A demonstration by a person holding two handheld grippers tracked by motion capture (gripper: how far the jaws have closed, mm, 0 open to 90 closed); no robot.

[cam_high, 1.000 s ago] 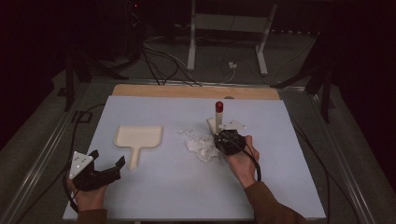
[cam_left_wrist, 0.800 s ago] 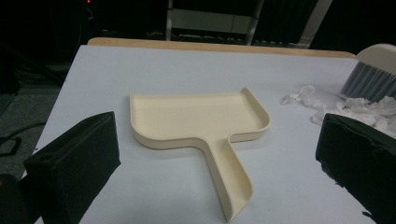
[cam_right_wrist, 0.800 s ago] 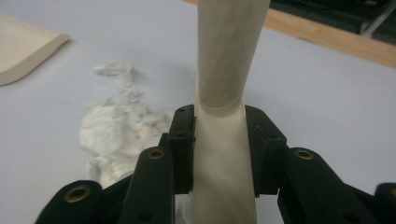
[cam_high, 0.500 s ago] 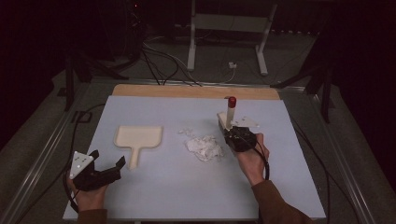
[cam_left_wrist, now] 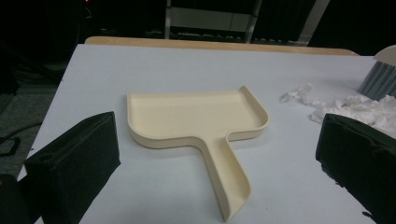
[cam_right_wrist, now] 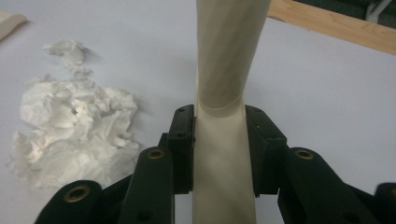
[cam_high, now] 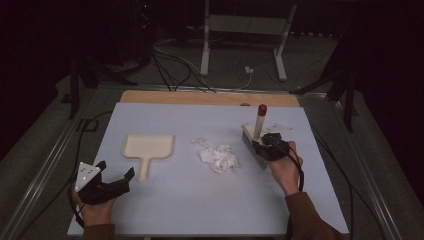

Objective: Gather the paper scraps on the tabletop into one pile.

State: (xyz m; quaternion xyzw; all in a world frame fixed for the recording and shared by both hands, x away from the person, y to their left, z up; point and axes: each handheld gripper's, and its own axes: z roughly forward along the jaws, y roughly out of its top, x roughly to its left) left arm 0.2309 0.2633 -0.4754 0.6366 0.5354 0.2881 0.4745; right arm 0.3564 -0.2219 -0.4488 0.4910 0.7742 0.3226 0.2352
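A cream dustpan (cam_high: 148, 148) (cam_left_wrist: 196, 116) lies flat left of centre, its handle toward the person. My left gripper (cam_high: 116, 169) (cam_left_wrist: 217, 163) rests open near that handle's end, touching nothing. A pile of crumpled white tissue (cam_high: 219, 158) (cam_right_wrist: 70, 126) (cam_left_wrist: 355, 107) sits mid-table. My right gripper (cam_high: 265, 145) (cam_right_wrist: 218, 149) is shut on the cream handle of a brush (cam_high: 258, 122) (cam_right_wrist: 224, 70) with a red tip. The brush stands upright to the right of the pile, its grey bristles (cam_high: 248, 140) (cam_left_wrist: 380, 77) down at the table.
The pale blue table top (cam_high: 200, 200) ends in a wooden strip (cam_high: 210, 97) at the far edge. Cables and a metal stand (cam_high: 240, 45) lie on the dark floor beyond. A cable trails from each gripper off the table's near side.
My right gripper has carried the brush to the right, away from the tissue pile. The left gripper, dustpan and tissue have stayed put.
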